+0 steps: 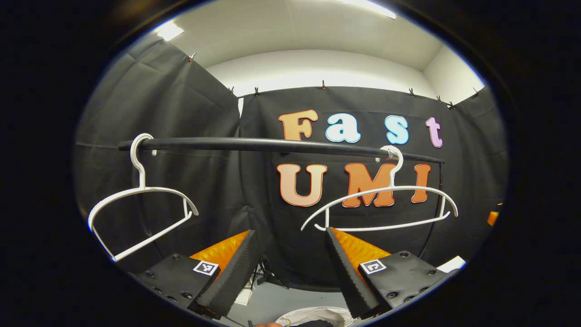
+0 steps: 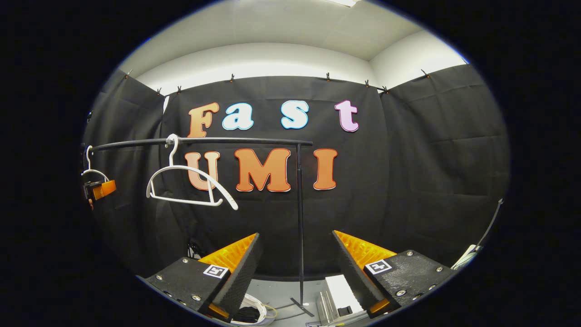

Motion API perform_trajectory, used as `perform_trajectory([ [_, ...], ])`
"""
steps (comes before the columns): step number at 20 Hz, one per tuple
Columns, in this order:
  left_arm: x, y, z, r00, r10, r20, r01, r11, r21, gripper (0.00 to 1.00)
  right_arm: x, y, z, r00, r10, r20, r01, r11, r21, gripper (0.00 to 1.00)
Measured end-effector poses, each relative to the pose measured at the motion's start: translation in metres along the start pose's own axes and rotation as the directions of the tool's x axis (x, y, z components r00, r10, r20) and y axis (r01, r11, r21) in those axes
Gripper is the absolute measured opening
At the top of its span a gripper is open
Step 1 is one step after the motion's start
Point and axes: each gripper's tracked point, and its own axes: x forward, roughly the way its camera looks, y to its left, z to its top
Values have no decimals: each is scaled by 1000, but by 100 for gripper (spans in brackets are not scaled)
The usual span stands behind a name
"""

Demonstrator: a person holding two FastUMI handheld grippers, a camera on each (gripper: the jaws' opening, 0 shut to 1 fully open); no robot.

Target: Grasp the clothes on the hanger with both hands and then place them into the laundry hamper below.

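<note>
Booth: black cloth walls, pale ceiling, grey floor low in both views.
Clothes: none on either hanger. A dark bundle (image 2: 247, 314) lies inside a white rim, probably the garment, but it is too small to be sure.
Hamper: white rim (image 1: 295, 319) on the floor, under the rail.
Hangers: near hanger (image 1: 140, 190) and far hanger (image 1: 386, 190) both hang bare, well apart.
Rail: dark bar (image 1: 281, 145) on a thin upright.
Left gripper (image 1: 290, 234): fingers wide apart, holding nothing, raised towards the rail.
Right gripper (image 2: 295, 236): fingers wide apart, holding nothing.
Step, as judged: drop appears done.
Doing it well: keep both wide, look down, check no cloth overhangs the rim, and stay clear of the hangers.
</note>
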Motion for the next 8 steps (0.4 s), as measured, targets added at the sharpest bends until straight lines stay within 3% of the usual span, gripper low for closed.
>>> perform_trajectory([
  [6,2,4,6,1000,8,18,-8,1000,8,98,3,-6,4,1000,-9,27,9,1000,5,94],
  [7,4,4,8,1000,10,19,-10,1000,9,96,4,-5,4,999,-9,35,9,1000,1,100],
  [8,5,4,6,1000,10,20,-11,1000,9,95,4,-6,5,999,-8,39,8,1000,-5,100],
])
